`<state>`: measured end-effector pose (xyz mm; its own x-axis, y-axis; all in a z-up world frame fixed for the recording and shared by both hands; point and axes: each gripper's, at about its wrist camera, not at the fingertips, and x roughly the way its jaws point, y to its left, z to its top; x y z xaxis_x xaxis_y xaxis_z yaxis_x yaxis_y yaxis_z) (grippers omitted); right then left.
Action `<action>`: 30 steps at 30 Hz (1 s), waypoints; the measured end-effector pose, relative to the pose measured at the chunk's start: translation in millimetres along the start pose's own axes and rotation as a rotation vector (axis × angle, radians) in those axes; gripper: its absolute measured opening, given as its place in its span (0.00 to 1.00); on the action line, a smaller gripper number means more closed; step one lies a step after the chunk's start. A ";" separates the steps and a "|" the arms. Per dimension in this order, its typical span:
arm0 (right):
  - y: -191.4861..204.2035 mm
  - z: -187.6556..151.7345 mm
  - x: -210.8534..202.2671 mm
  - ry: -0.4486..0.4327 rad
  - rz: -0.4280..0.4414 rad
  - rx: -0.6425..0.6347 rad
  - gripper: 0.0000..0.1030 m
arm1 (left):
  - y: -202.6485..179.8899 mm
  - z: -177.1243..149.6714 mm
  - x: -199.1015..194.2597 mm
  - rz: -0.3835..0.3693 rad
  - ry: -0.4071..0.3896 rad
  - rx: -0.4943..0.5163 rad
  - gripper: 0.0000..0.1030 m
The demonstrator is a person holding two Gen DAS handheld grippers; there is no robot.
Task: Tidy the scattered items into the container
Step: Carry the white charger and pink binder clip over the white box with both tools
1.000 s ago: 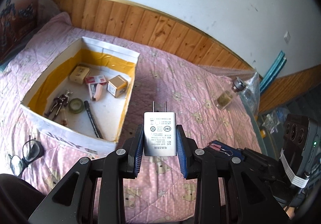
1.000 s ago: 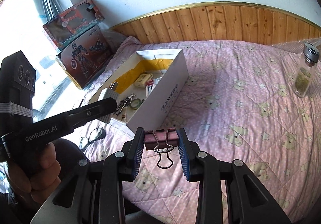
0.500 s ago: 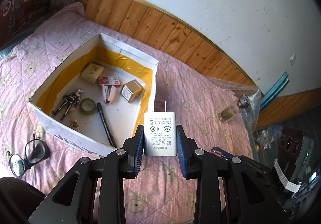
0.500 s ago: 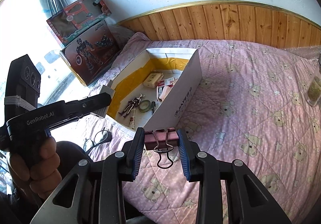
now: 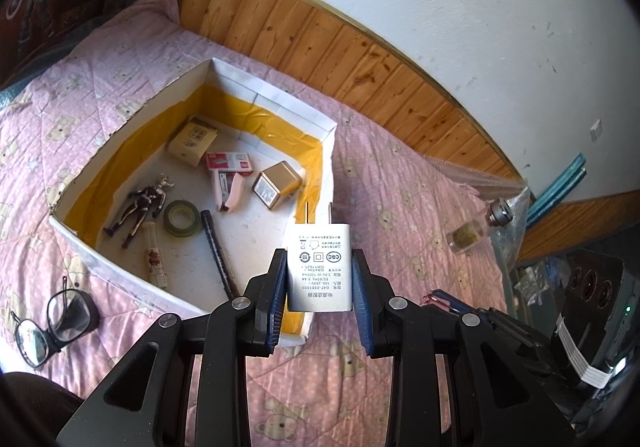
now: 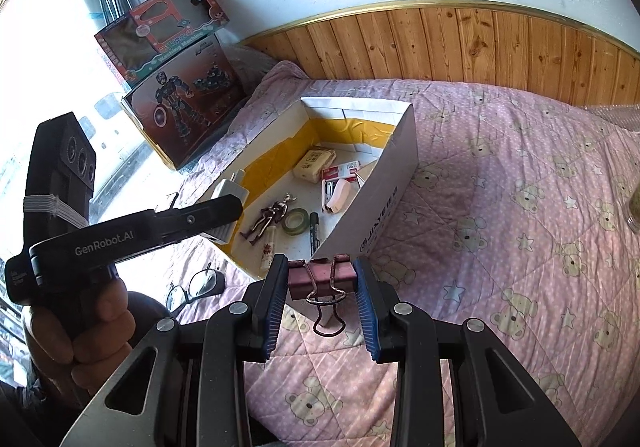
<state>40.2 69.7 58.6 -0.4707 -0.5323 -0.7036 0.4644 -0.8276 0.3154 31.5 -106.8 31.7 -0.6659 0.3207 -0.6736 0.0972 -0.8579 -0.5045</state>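
Note:
My left gripper [image 5: 319,279] is shut on a white plug charger [image 5: 320,267], held above the near right corner of the white box with yellow-taped walls [image 5: 256,95]. The box holds a toy figure [image 5: 140,207], a tape roll [image 5: 182,218], a black pen [image 5: 218,251], a stapler [image 5: 228,191] and small boxes. My right gripper [image 6: 322,287] is shut on a pink binder clip [image 6: 322,277], held above the quilt just short of the box's near corner [image 6: 384,203]. The left gripper [image 6: 224,207] with the charger [image 6: 230,189] shows over the box's left side.
Black glasses [image 5: 52,321] lie on the pink quilt left of the box, also in the right wrist view [image 6: 196,285]. A small glass bottle [image 5: 476,231] lies on the quilt at the right. Toy boxes [image 6: 180,87] lean by the wall. Wood panelling runs behind the bed.
Both grippers have moved towards the box with their items. The left one now hangs over the box's edge; the right one is closer to its near corner.

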 end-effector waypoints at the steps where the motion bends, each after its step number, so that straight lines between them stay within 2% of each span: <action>1: 0.2 2.0 2.0 0.001 0.001 -0.001 0.33 | 0.1 1.0 2.6 0.002 0.003 0.000 0.30; 21: -3.3 38.3 32.6 0.010 0.015 -0.027 0.33 | 12.6 12.2 56.6 0.038 0.079 -0.026 0.30; 30: -2.5 55.5 52.3 0.025 0.019 -0.043 0.33 | 19.3 11.2 69.1 0.043 0.106 -0.031 0.30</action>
<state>-27.2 34.1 56.3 -0.4431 -0.5429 -0.7134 0.5055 -0.8085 0.3013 -21.0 -105.8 -18.5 -0.5790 0.3262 -0.7472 0.1479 -0.8592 -0.4897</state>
